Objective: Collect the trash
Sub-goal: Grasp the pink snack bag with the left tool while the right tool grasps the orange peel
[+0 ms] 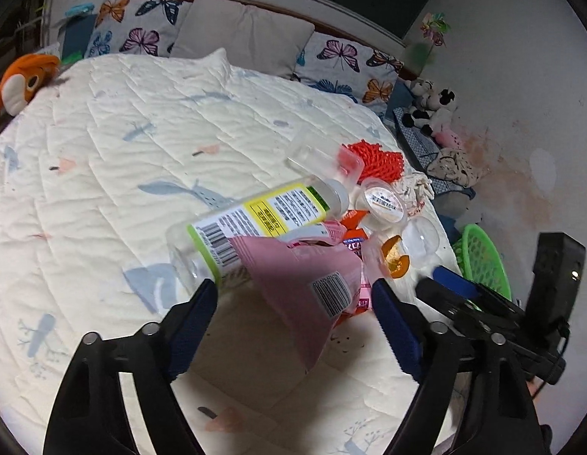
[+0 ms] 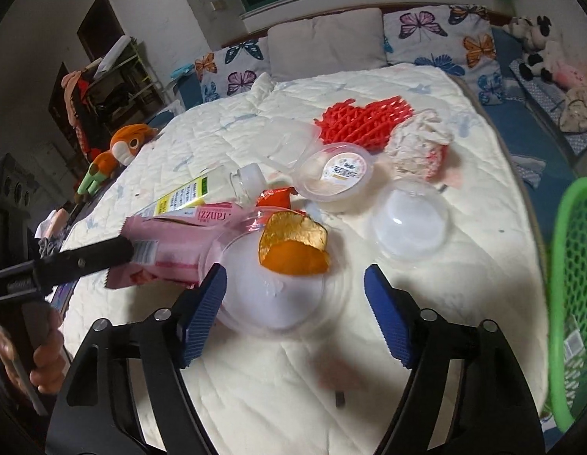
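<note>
The left gripper (image 1: pixel 295 295) has its jaws spread wide, the blue pads (image 1: pixel 196 311) well apart. The right gripper (image 2: pixel 295 284) is also wide open, its pads (image 2: pixel 206 295) apart and pointing forward and down. The two grippers are near each other, the left one at the left side of the right one. A bare hand (image 2: pixel 35 356) grips the left gripper's handle.

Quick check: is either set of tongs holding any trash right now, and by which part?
Nothing is held. The left tongs are open around the pink wrapper without pinching it; the right tongs are open over the clear cup.
</note>
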Tool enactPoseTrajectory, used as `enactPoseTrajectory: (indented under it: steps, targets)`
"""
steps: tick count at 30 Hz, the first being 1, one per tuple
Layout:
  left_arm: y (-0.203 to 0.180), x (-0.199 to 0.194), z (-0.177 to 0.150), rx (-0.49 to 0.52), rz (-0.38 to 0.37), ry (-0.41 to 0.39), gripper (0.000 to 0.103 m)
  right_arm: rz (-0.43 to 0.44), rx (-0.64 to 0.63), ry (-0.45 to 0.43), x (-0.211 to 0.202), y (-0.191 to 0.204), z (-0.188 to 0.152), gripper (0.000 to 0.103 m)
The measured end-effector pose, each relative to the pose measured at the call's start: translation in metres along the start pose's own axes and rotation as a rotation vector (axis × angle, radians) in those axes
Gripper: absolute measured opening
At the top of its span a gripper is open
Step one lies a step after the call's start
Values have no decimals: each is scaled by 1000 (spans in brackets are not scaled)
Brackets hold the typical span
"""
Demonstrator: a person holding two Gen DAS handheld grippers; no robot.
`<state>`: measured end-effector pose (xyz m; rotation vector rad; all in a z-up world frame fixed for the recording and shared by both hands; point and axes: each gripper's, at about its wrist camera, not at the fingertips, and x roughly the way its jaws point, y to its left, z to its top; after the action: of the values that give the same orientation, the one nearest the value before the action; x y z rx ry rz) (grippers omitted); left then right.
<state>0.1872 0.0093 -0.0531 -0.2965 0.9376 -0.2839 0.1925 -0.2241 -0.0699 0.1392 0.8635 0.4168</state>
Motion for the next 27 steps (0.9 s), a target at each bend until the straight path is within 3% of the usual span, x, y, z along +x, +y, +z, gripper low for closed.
enactPoseTrajectory:
  steps: [5,12,18,27]
  targets:
    - [0,10,-1,0,-52,21,66,18,9,14,19,1,4,67]
    - [-1,17,-5,30,-93,37,44,10,7,11,30,0,6,65]
    - [-4,18,-5,54,-102,36,36,-18,2,0,30,-1,6,54]
    - [-6,13,-6,82,-99,23,26,-54,-26,-44,12,4,0,48]
